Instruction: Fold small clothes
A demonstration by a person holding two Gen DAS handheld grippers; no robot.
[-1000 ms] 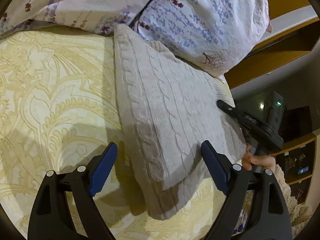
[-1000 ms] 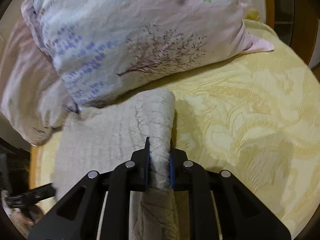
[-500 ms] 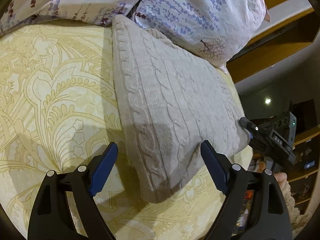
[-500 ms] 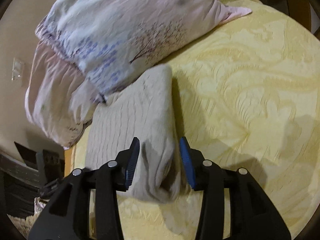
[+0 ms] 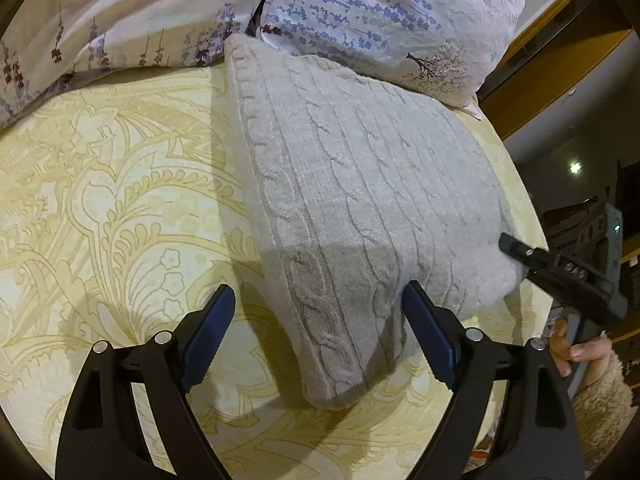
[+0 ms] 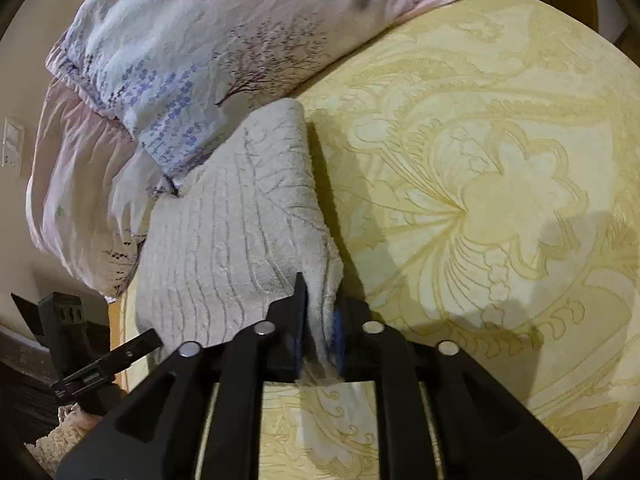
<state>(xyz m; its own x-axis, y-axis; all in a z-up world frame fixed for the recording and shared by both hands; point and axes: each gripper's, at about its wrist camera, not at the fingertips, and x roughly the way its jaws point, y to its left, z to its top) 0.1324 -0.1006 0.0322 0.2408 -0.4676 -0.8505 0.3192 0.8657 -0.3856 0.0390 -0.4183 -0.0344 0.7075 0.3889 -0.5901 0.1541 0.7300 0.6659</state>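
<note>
A folded beige cable-knit sweater (image 5: 360, 200) lies on the yellow patterned bedspread (image 5: 120, 208), its far end against the pillows. My left gripper (image 5: 320, 332) is open, its blue-padded fingers either side of the sweater's near corner without touching it. My right gripper (image 6: 320, 332) is shut on the sweater's (image 6: 240, 240) near right corner. In the left wrist view the right gripper shows as a black tip at the sweater's right edge.
Two floral pillows (image 5: 380, 12) (image 6: 200, 60) lie behind the sweater. The bed's wooden frame (image 5: 560, 52) runs along the right. A gripper tip (image 6: 108, 364) shows at the lower left of the right wrist view. The bedspread (image 6: 500, 200) stretches to the right.
The right gripper opened half a second ago, then shut again on the sweater's corner. The left gripper stayed open and pulled back a little; the sweater now lies flatter.
</note>
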